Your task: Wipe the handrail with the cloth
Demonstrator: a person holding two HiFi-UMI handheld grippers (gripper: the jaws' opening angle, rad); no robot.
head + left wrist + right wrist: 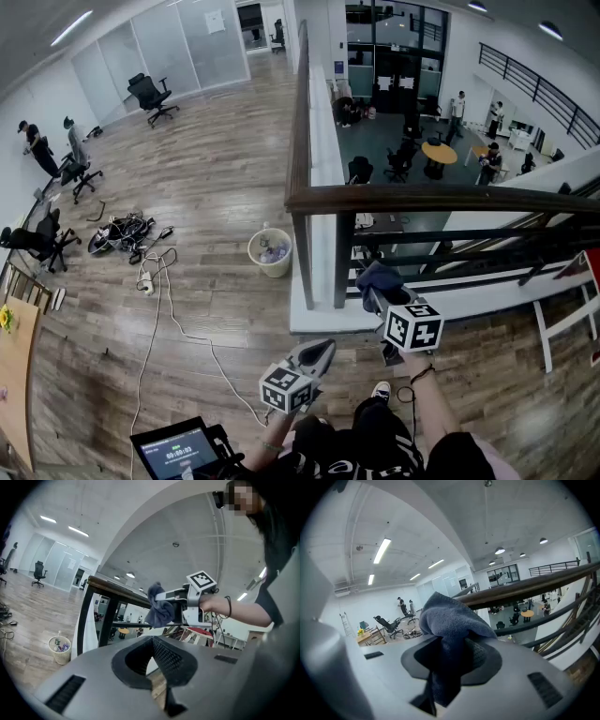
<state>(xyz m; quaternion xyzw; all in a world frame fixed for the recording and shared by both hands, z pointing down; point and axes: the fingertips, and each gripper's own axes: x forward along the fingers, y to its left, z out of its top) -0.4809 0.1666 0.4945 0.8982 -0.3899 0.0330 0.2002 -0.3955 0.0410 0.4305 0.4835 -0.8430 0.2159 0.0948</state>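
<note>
1. The right gripper (379, 292) was clamped on a dark blue-grey cloth (375, 276). In the right gripper view the cloth (451, 623) bunched up above the jaws and hung down between them.
2. In the head view the cloth sat at the centre of the frame. It was in front of the black balusters (343, 258) and below the dark wooden handrail (422, 199).
3. In the right gripper view the handrail (525, 589) ran from the cloth's top toward the upper right. It was close to the cloth, but contact could not be told.
4. The left gripper (317, 352) was low in the head view's centre, well short of the railing. In its own view its jaws (154, 660) were together with nothing between them.
5. The left gripper view showed the other gripper with the cloth (158, 607) at the centre of the frame, held by a hand (213, 604).
6. A wastebasket (270, 253) stood on the wooden floor (206, 187) left of the railing's corner post. A tangle of cables (122, 232) lay further left.
7. An office chair (150, 94) stood at the upper left.
</note>
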